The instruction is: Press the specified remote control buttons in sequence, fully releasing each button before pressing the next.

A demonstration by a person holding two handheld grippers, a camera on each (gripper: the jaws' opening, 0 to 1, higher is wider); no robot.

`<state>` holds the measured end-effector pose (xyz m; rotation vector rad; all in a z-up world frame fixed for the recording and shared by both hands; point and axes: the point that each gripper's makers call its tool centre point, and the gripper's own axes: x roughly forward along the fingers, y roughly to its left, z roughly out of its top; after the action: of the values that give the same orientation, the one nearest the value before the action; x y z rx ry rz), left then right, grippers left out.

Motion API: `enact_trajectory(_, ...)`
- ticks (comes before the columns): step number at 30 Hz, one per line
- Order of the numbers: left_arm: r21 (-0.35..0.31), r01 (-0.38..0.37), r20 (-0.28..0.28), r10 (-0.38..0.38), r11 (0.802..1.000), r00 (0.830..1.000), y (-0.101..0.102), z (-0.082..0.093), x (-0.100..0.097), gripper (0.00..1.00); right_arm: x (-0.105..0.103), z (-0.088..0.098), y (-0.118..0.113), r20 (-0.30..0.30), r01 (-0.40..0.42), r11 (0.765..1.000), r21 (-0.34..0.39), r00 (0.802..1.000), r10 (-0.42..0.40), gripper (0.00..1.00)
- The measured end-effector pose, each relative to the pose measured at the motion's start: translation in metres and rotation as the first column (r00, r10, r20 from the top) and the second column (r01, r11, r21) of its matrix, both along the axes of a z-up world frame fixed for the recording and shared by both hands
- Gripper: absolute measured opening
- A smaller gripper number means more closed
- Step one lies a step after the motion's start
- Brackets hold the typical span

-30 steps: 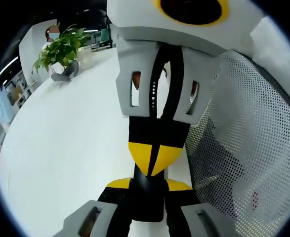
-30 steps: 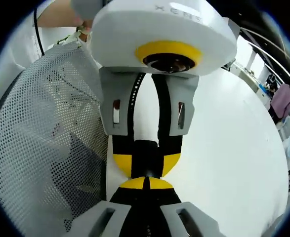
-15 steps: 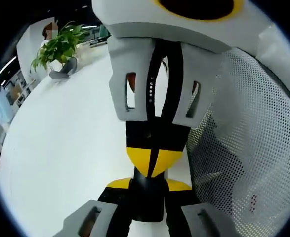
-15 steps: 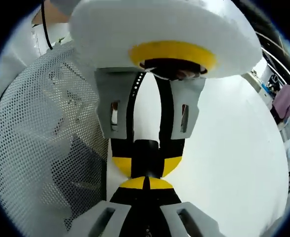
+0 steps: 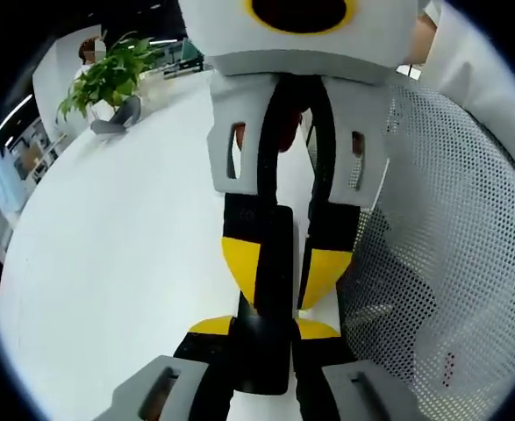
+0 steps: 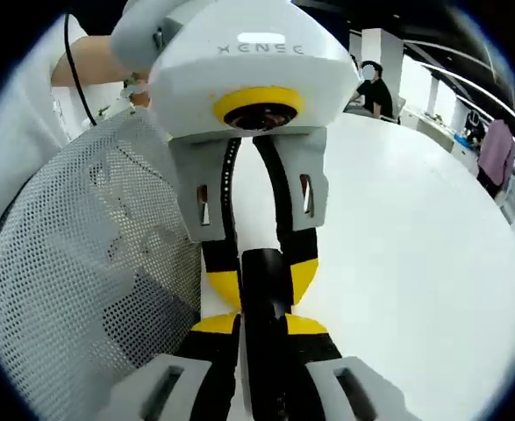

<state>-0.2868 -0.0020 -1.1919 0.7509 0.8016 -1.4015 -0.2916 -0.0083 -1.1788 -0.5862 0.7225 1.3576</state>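
Now: two grippers, left gripper (image 5: 264, 331) and right gripper (image 6: 264, 326), each pinching one black remote (image 6: 266, 289).

Slim black remote control (image 5: 270, 289) lengthwise between both grippers, above white table.

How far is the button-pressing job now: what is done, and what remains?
Done: nothing I can confirm, since no button face shows. In hand: the left gripper clamps the black remote above the white table; the right gripper has its jaws on either side of the remote, grip unclear. Left: seemingly all the presses in sequence.
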Motion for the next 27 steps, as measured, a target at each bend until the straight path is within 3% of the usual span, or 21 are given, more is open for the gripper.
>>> enact_trajectory(3, -0.009, -0.02, -0.003, 0.02, 1.0, 1.0, 0.0, 0.0, 0.001, 0.24, 0.002, -0.004, -0.012, -0.074, 0.088, 0.996, 0.001, 0.993, -0.087, 0.33)
enact_trajectory(4, -0.013, -0.026, -0.002, 0.026, 1.0, 1.0, 0.0, 0.0, 0.001, 0.24, 0.006, -0.006, -0.018, -0.058, 0.09, 0.996, -0.009, 0.994, -0.09, 0.34)
enact_trajectory(10, -0.048, -0.067, 0.006, 0.067, 0.997, 0.998, 0.0, 0.001, 0.001, 0.25, 0.003, -0.02, -0.034, -0.026, 0.041, 0.994, -0.104, 0.999, -0.044, 0.35)
enact_trajectory(17, -0.097, -0.152, -0.007, 0.152, 0.984, 0.988, -0.001, 0.003, 0.003, 0.26, 0.005, -0.018, -0.027, 0.008, 0.012, 0.994, -0.106, 1.0, -0.011, 0.23)
enact_trajectory(20, -0.106, -0.21, -0.028, 0.208, 0.972, 0.978, -0.001, 0.003, 0.004, 0.28, 0.005, -0.019, -0.027, 0.001, 0.01, 0.994, -0.107, 1.0, -0.01, 0.22)
enact_trajectory(24, -0.118, -0.285, -0.037, 0.283, 0.951, 0.958, 0.005, 0.004, 0.009, 0.38, 0.005, -0.019, -0.027, -0.001, 0.003, 0.994, -0.112, 1.0, -0.003, 0.22)
enact_trajectory(26, -0.17, -0.339, -0.035, 0.338, 0.925, 0.94, 0.007, 0.013, 0.014, 0.42, 0.006, -0.019, -0.028, -0.001, -0.002, 0.993, -0.119, 1.0, 0.002, 0.22)
enact_trajectory(27, -0.216, -0.382, -0.051, 0.381, 0.898, 0.923, 0.008, 0.022, 0.018, 0.43, 0.006, -0.019, -0.028, -0.002, -0.001, 0.993, -0.12, 1.0, 0.001, 0.22)
